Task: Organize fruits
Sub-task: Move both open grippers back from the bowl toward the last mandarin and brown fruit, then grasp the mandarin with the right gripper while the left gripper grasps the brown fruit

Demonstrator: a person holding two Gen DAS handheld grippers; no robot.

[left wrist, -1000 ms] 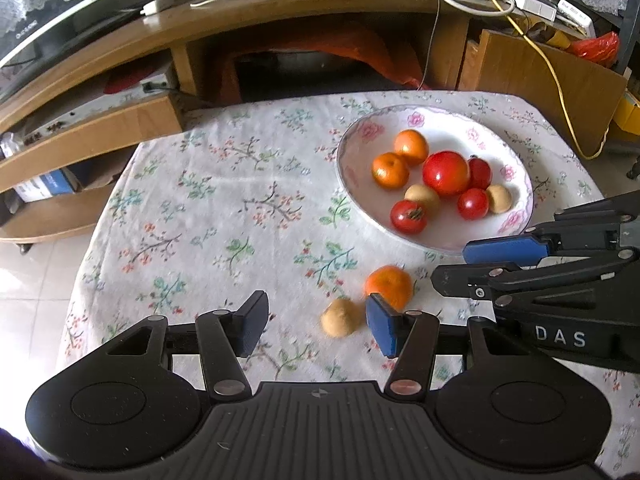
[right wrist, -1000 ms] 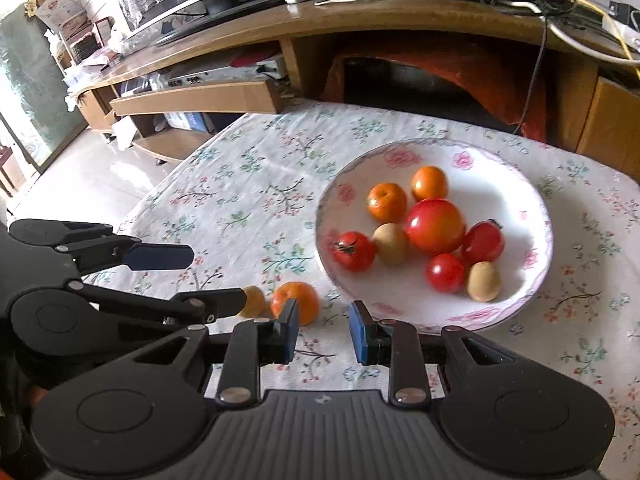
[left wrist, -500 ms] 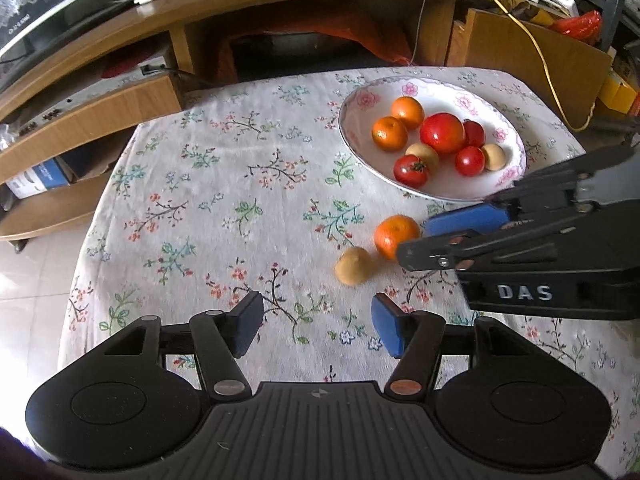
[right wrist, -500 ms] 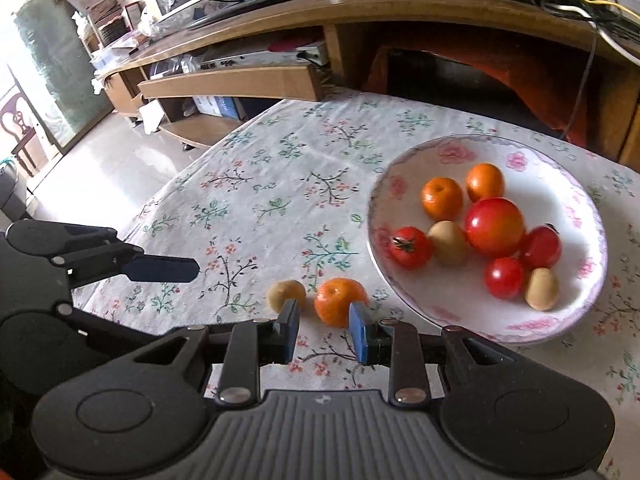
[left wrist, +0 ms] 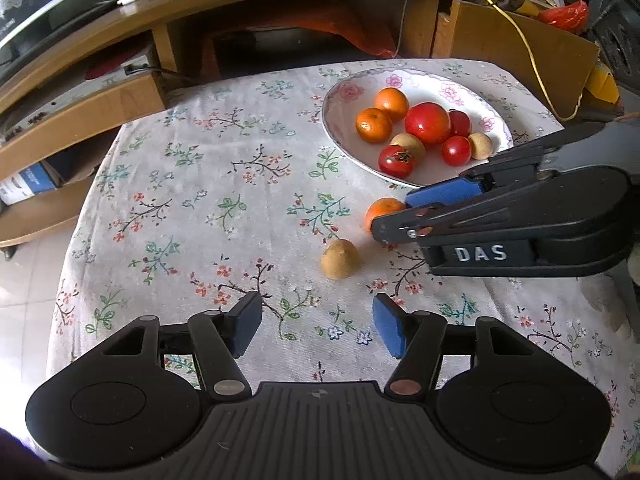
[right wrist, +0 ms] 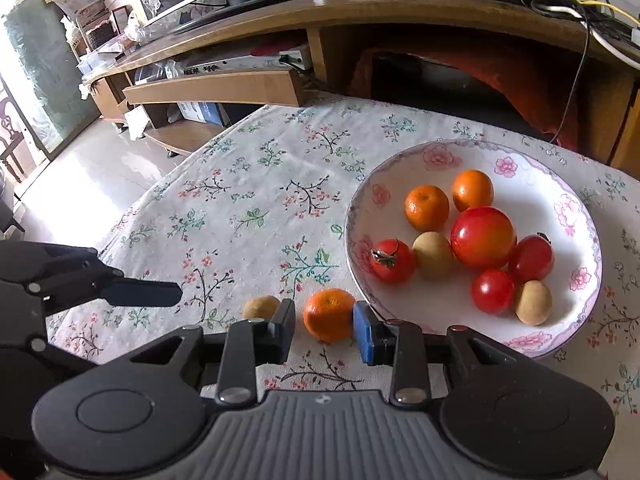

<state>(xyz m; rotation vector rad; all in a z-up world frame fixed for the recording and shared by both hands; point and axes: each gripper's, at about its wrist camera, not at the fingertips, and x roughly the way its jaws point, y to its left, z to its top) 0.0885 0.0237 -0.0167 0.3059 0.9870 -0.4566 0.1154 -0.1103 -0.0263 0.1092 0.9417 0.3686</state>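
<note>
Two fruits sat loose on the flowered tablecloth (left wrist: 192,184): an orange (right wrist: 329,314) just short of the plate (right wrist: 560,168), and a small brown fruit (left wrist: 339,259) a little to its left, apart from it. And the right gripper (right wrist: 325,331) was right down on that orange, one finger either side of it, blue pad close on the right flank, black finger on the left, jaws part open with the orange sitting between them; whether the pads were actually touching the skin could not be told, and the fruit was resting on the cloth. Over on the other side the left gripper (left wrist: 317,323) hung wide open and empty above the cloth, the brown fruit lying ahead of its fingertips and well clear of them. Eight pieces were in the plate: two oranges at the back, a big red tomato (right wrist: 483,236) in the middle, three smaller tomatoes around it, and two more brown fruits among them. Behind the table stood a wooden cabinet (right wrist: 400,12) with cables trailing across its top
</note>
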